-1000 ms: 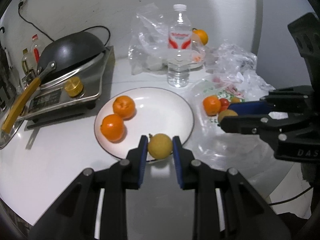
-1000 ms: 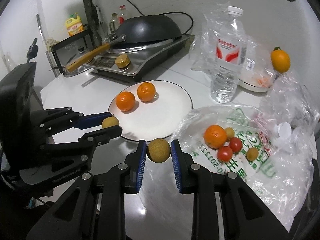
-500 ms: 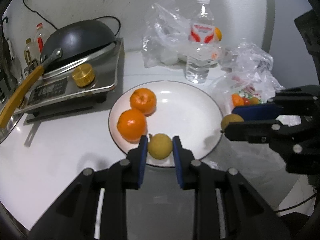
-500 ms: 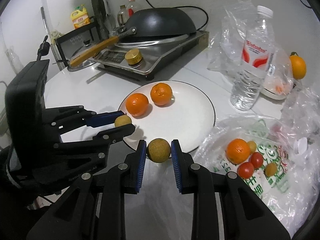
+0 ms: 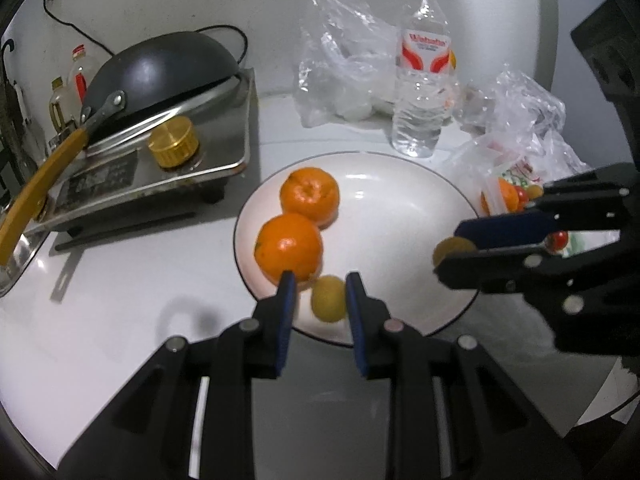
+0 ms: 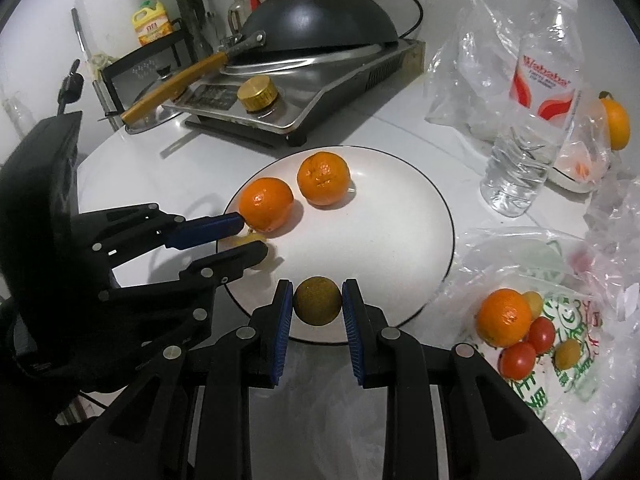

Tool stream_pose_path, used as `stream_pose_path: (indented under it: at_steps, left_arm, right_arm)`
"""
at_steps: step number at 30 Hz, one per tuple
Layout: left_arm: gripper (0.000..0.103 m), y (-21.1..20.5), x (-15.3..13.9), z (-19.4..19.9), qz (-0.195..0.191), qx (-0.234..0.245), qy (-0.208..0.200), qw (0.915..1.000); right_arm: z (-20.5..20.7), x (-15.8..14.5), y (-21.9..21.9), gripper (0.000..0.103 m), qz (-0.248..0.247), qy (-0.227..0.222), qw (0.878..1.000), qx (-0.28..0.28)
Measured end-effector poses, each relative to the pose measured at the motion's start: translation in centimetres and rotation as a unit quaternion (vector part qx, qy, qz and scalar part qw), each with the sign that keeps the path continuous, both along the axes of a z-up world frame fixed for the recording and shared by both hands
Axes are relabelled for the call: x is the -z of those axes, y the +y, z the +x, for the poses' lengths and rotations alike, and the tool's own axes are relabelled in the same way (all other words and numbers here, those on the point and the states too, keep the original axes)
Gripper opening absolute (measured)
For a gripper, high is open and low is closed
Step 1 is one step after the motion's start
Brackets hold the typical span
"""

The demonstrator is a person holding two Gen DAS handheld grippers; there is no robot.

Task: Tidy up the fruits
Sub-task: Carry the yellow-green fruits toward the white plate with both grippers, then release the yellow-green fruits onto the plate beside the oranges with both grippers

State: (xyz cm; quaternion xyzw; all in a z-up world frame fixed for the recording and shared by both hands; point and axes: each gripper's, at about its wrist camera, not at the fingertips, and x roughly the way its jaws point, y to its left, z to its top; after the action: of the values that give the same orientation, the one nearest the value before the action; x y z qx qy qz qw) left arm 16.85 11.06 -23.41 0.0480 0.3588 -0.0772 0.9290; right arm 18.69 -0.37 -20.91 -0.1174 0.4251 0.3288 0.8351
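Fingers [image 5: 286, 304] of left gripper [image 5: 320, 280] parted and gripping nothing, with small yellow fruit [image 5: 329, 299] loose between them, down on the near part of white plate [image 5: 400, 184] and just beside nearer mandarin [image 5: 289, 248]; somewhat blurred, so perhaps not yet settled. Closed on brownish round fruit [image 6: 318, 302] at right gripper [image 6: 316, 286], held above the plate's near rim and not yet set down. Farther in on the plate, second mandarin [image 5: 310, 196] beside the first, so three fruits plated and a fourth about to follow, by the look of it. To the right, off the plate, clear plastic bag [image 6: 560, 400] lying open with one orange [image 6: 504, 316], two cherry tomatoes [image 6: 540, 334] and two small yellow fruits [image 6: 568, 354]. Beyond the water bottle [image 6: 532, 120], lone orange [image 6: 616, 120] among more bags. Judged roughly halfway: plate filling, bag far from emptied, far orange untouched. Against half a second ago: left jaws then tight on the yellow fruit, now wider, with the fruit dropped out of the pads onto the plate; right gripper carried inward, from beside the plate's edge to over it, grip unchanged. Mandarins, bottle and upturned wok [image 5: 160, 64] where they were.
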Motion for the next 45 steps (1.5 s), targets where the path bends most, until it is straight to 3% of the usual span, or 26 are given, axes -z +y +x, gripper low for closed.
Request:
stream_pose_path:
  at_steps: [5, 16, 29, 45]
  left_arm:
    - [0.028, 0.1, -0.4, -0.2, 0.011, 0.002, -0.015, 0.9998]
    - [0.028, 2.0, -1.6, -1.4, -0.008, -0.007, -0.034, 0.9994]
    - [0.029, 4.5, -1.4, -2.9, -0.015, -0.033, -0.030, 0.9989]
    - [0.030, 3.5, -2.4, -4.3, -0.032, -0.026, -0.034, 0.9986]
  right_arm:
    - [0.4, 0.5, 0.9, 0.027, -0.003, 0.007, 1.000, -0.004]
    - [0.2, 1.2, 3.0, 0.027, -0.001, 0.020, 1.000, -0.015]
    - [0.2, 1.1, 4.3, 0.028, 0.004, 0.027, 1.000, -0.006]
    - [-1.2, -0.8, 1.5, 0.029, 0.011, 0.008, 1.000, 0.018]
